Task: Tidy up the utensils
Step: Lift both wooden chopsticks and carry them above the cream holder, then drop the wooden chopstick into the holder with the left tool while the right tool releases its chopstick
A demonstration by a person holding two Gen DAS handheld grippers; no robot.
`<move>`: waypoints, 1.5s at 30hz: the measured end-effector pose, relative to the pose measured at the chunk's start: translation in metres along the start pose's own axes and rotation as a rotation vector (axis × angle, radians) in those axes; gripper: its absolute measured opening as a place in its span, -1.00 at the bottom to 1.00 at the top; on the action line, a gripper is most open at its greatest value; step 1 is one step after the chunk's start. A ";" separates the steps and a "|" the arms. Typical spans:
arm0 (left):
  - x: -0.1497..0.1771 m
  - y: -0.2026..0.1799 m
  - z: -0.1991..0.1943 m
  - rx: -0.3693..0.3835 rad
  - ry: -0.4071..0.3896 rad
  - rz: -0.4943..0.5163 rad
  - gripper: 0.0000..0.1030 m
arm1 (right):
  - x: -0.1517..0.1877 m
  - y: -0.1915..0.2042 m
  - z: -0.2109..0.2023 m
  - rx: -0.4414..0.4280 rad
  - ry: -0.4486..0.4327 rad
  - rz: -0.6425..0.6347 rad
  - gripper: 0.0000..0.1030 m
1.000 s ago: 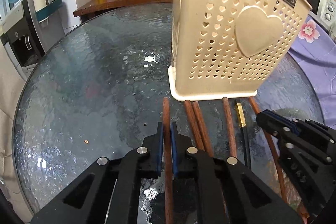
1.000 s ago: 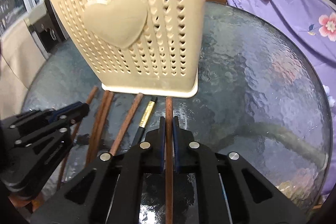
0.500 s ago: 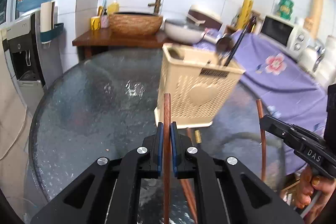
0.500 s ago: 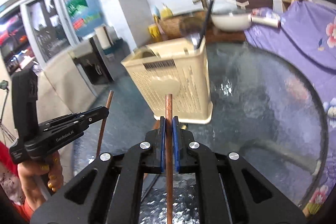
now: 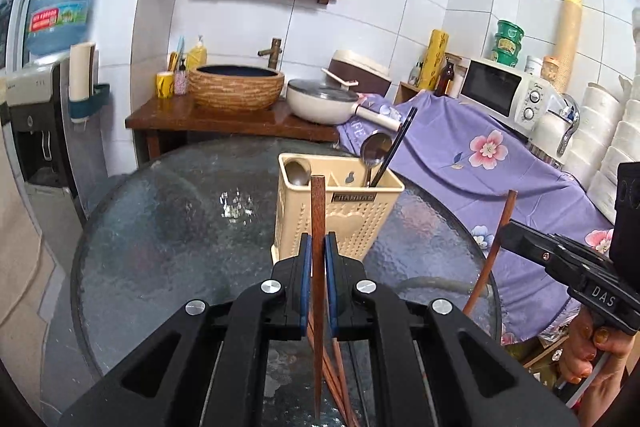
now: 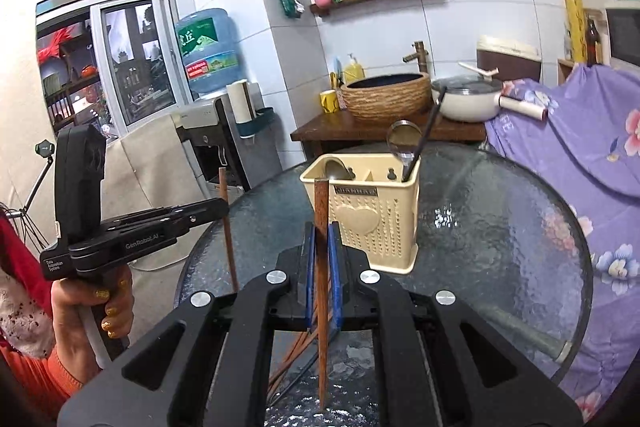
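My left gripper point(image 5: 315, 259) is shut on a brown wooden chopstick point(image 5: 318, 211) and holds it upright above the round glass table point(image 5: 160, 227). My right gripper point(image 6: 321, 247) is shut on another brown chopstick point(image 6: 321, 207), also upright. Each gripper shows in the other's view, the right one point(image 5: 505, 229) and the left one point(image 6: 223, 205), both with a chopstick. A cream perforated utensil holder point(image 5: 340, 211) stands on the table ahead point(image 6: 372, 219), holding spoons point(image 5: 376, 149) and a black chopstick. Several chopsticks point(image 5: 340, 379) lie on the glass below.
A purple floral cloth point(image 5: 480, 163) covers a counter at the right with a microwave point(image 5: 504, 95). A wooden sideboard point(image 5: 224, 119) with a woven basin and a white pan stands behind the table. A water dispenser point(image 5: 36, 107) is at the left.
Both grippers have risen from the table with a chopstick each and pulled back; the holder now looks smaller and farther away, seen from above its rim.
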State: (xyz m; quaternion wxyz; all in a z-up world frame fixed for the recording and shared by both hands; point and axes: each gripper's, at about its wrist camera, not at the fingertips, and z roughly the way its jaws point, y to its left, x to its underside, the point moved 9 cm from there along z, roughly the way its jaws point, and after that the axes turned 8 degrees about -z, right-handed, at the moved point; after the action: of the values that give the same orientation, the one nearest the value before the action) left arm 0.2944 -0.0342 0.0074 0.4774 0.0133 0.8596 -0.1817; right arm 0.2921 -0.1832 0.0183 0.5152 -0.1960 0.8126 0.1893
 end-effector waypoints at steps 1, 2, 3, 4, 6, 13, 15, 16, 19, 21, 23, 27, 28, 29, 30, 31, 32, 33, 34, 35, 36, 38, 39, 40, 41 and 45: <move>-0.003 -0.002 -0.001 -0.001 -0.007 0.007 -0.87 | -0.002 0.001 0.000 -0.003 -0.001 -0.002 -0.86; -0.007 -0.004 -0.003 0.001 -0.013 0.013 -0.87 | -0.006 0.002 -0.001 -0.007 -0.004 -0.005 -0.86; -0.010 -0.006 -0.005 0.004 -0.018 0.018 -0.87 | -0.010 0.003 -0.001 -0.010 -0.010 -0.006 -0.86; -0.015 -0.009 -0.007 0.009 -0.024 0.024 -0.87 | -0.016 0.003 -0.002 -0.010 -0.015 -0.008 -0.86; -0.025 -0.013 -0.010 0.017 -0.038 0.029 -0.87 | -0.027 0.003 -0.003 -0.009 -0.026 -0.012 -0.86; -0.088 -0.035 -0.019 0.039 -0.114 0.054 -0.87 | -0.099 -0.006 -0.003 0.019 -0.094 -0.019 -0.86; -0.109 -0.042 -0.021 0.050 -0.131 0.057 -0.87 | -0.124 -0.010 -0.004 0.038 -0.128 -0.018 -0.86; -0.122 -0.046 -0.021 0.055 -0.139 0.058 -0.87 | -0.138 -0.012 -0.005 0.047 -0.148 -0.015 -0.86; -0.151 -0.054 -0.018 0.049 -0.165 0.053 -0.87 | -0.185 -0.026 -0.004 0.112 -0.210 -0.018 -0.86; -0.170 -0.060 -0.014 0.039 -0.187 0.056 -0.87 | -0.205 -0.033 0.001 0.142 -0.227 -0.016 -0.86; -0.185 -0.063 -0.008 0.022 -0.207 0.060 -0.87 | -0.219 -0.041 0.012 0.185 -0.233 -0.027 -0.86; -0.192 -0.061 0.021 -0.020 -0.202 0.062 -0.87 | -0.219 -0.054 0.044 0.233 -0.205 -0.032 -0.86; -0.189 -0.058 0.032 -0.031 -0.189 0.061 -0.87 | -0.212 -0.059 0.055 0.239 -0.187 -0.026 -0.86; -0.186 -0.056 0.038 -0.040 -0.183 0.060 -0.87 | -0.205 -0.060 0.064 0.240 -0.173 -0.022 -0.86; -0.182 -0.052 0.046 -0.054 -0.176 0.058 -0.87 | -0.197 -0.063 0.072 0.243 -0.157 -0.017 -0.86; -0.177 -0.048 0.053 -0.064 -0.168 0.054 -0.87 | -0.188 -0.066 0.081 0.245 -0.141 -0.012 -0.86; -0.170 -0.042 0.063 -0.065 -0.147 0.042 -0.87 | -0.180 -0.068 0.087 0.246 -0.127 -0.010 -0.86; -0.164 -0.038 0.072 -0.066 -0.128 0.032 -0.87 | -0.171 -0.071 0.097 0.246 -0.105 -0.009 -0.86; -0.157 -0.033 0.080 -0.070 -0.109 0.025 -0.87 | -0.164 -0.072 0.101 0.245 -0.092 -0.006 -0.86; -0.152 -0.029 0.085 -0.070 -0.095 0.020 -0.87 | -0.155 -0.074 0.109 0.243 -0.072 0.001 -0.86; -0.146 -0.026 0.091 -0.068 -0.079 0.013 -0.87 | -0.147 -0.076 0.116 0.241 -0.055 0.006 -0.86; -0.132 -0.019 0.105 -0.076 -0.046 0.007 -0.87 | -0.133 -0.077 0.125 0.239 -0.033 0.011 -0.86; -0.127 -0.017 0.109 -0.080 -0.034 0.005 -0.87 | -0.127 -0.077 0.129 0.239 -0.022 0.009 -0.86; -0.122 -0.015 0.114 -0.080 -0.022 0.003 -0.87 | -0.121 -0.078 0.133 0.243 -0.012 0.005 -0.86; -0.116 -0.013 0.119 -0.079 -0.004 -0.004 -0.87 | -0.118 -0.077 0.135 0.246 -0.008 0.003 -0.86; -0.096 -0.006 0.133 -0.086 0.040 -0.006 -0.87 | -0.105 -0.077 0.142 0.245 0.005 0.004 -0.86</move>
State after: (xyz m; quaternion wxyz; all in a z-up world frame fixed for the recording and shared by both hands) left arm 0.4539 -0.0690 0.0250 0.4599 -0.0059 0.8759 -0.1458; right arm 0.4810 -0.1637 0.0493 0.5328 -0.1305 0.8314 0.0893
